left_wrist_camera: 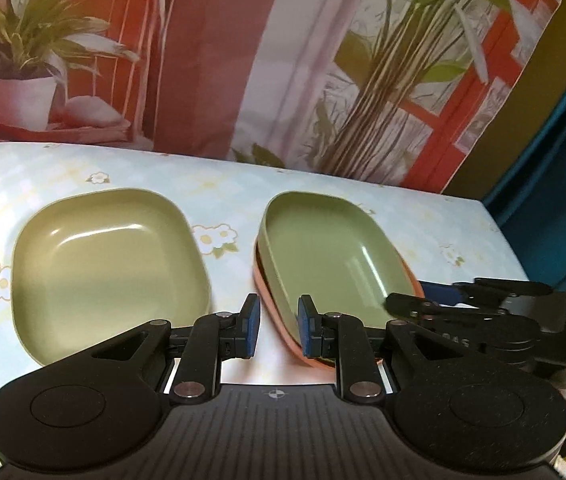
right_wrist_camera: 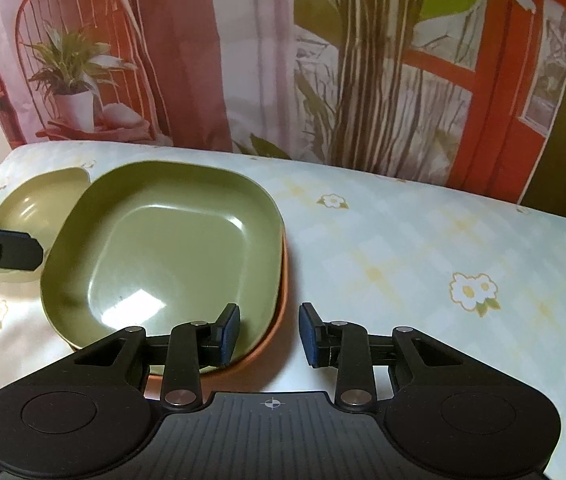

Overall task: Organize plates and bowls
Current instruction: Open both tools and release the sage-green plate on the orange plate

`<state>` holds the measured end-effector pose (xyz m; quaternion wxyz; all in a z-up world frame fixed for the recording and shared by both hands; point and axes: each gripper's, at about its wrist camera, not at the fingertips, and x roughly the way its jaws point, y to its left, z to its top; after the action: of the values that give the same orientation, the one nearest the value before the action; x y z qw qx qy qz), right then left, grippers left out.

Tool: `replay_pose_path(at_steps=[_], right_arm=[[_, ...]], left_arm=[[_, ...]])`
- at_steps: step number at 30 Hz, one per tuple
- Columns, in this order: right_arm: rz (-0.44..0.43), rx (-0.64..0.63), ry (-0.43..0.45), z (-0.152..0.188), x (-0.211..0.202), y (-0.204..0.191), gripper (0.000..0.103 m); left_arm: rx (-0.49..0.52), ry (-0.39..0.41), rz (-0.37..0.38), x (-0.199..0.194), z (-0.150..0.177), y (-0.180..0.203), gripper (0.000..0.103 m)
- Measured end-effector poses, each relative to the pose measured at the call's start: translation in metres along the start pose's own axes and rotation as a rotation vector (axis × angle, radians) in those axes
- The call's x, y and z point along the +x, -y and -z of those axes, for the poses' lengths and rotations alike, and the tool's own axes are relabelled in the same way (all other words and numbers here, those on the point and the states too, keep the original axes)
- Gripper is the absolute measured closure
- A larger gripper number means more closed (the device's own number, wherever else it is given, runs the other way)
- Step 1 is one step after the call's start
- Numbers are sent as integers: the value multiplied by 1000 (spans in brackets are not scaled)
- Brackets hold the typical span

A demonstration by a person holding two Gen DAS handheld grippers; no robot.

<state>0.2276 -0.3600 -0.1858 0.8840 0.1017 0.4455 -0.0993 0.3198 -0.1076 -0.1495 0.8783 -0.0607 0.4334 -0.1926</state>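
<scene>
Left claw [left_wrist_camera: 279, 326]: jaws narrow, nothing between the pads. It hangs over the near-left rim of the stack; in the left wrist view the right pad overlaps that rim, but contact cannot be told.

Right claw [right_wrist_camera: 269, 334]: jaws part open with a clear gap and bare cloth showing between the pads; nothing held. Its left pad sits over the near-right rim of the stack, its right pad out over the tabletop [right_wrist_camera: 423, 240].

Stack: dark green plate [right_wrist_camera: 163, 248] nested in an orange plate [right_wrist_camera: 279, 312], of which only a crescent of rim shows along the near and right edges. Stack sits left of centre on the flowered cloth.

Lighter green bowl [left_wrist_camera: 103, 272]: alone, left of the stack, a strip of cloth between them, not touching. In the right wrist view it is partly hidden behind the stack and the tip of the left claw.

Judgement: the nesting of the two plates looks done and the right claw appears freshly clear of the rim. Remaining item is probably the bowl.

Notes for doing it well:
- Back the right claw straight off so the pad does not drag the glossy rim and skew the stack.
- Take the bowl by its near wall, one pad inside, one outside.
- Lift clear of the stack rim before moving across.

Risk: smooth plastic may slip in a shallow pinch.
</scene>
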Motion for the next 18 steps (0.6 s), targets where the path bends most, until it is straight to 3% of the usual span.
replay_pose_path(at_steps=[18], right_arm=[[24, -12, 5, -2, -5, 8, 72]], left_arm=[[15, -44, -12, 12, 11, 2, 81]])
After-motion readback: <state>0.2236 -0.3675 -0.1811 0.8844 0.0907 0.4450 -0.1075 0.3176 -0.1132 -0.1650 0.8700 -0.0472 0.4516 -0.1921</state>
